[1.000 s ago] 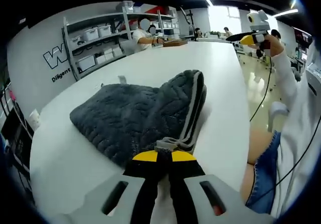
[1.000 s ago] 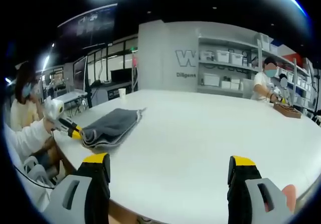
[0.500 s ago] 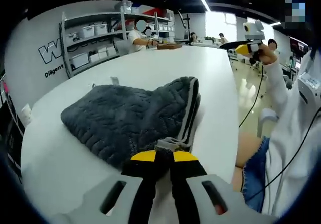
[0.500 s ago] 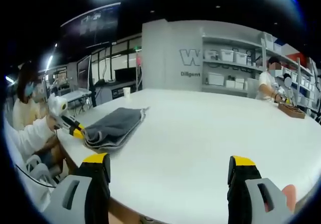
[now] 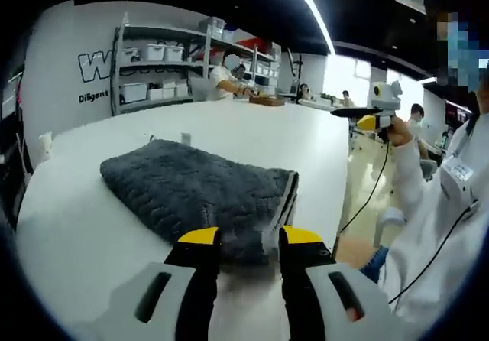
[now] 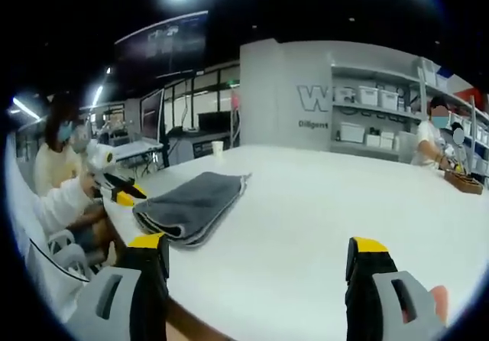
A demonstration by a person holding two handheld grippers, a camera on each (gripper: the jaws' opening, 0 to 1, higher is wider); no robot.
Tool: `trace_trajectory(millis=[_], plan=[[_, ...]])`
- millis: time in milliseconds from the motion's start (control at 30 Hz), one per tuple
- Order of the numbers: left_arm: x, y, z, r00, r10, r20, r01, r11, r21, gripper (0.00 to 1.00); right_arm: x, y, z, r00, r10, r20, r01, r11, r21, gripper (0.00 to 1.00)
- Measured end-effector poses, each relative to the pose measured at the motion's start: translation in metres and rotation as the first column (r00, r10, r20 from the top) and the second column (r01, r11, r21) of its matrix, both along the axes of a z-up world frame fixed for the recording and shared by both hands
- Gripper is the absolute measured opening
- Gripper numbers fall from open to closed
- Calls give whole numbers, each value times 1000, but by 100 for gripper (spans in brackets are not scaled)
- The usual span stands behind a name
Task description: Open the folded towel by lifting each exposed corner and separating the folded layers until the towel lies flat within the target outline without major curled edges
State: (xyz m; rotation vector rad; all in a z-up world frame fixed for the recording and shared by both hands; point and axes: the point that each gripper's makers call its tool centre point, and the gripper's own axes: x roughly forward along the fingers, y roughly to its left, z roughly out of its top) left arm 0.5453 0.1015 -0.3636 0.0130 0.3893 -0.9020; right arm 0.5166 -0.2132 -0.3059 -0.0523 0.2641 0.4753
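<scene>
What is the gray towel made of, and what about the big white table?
The gray towel looks like thick, soft plush fabric, maybe microfiber or terry: its surface is fuzzy with a quilted, wavy pattern and a paler edge band. The white table looks hard and smooth, probably laminate or painted board, with a slight sheen; the exact material is unclear.

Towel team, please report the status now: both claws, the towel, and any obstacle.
Left claw open at the towel near edge. Right claw open, held off the table. Towel folded, lying flat. No obstacle near it.
</scene>
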Motion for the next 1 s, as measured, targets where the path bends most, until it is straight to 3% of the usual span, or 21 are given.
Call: trace_trajectory(millis=[100,367,567,733,833,1000], plan=[[-6,-1,10,1000,11,21,-9,997,-76,33,0,13,2,999,44,11,-45,999,25,96],[-21,-16,8,998,15,66,-7,994,-112,34,-6,58,-3,985,172,18,-172,985,23,81],[-20,-27,5,998,11,67,1,985,-170,33,-13,85,2,964,256,64,-258,966,28,69],[-18,-39,0,997,16,78,-3,984,-175,33,-23,96,9,942,316,108,-321,946,33,38],[-18,-48,-4,997,5,78,9,985,-172,33,-26,97,5,942,324,88,-326,945,8,32],[-17,-62,-4,995,-13,98,28,987,-155,33,-26,101,-15,944,330,0,-330,944,8,33]])
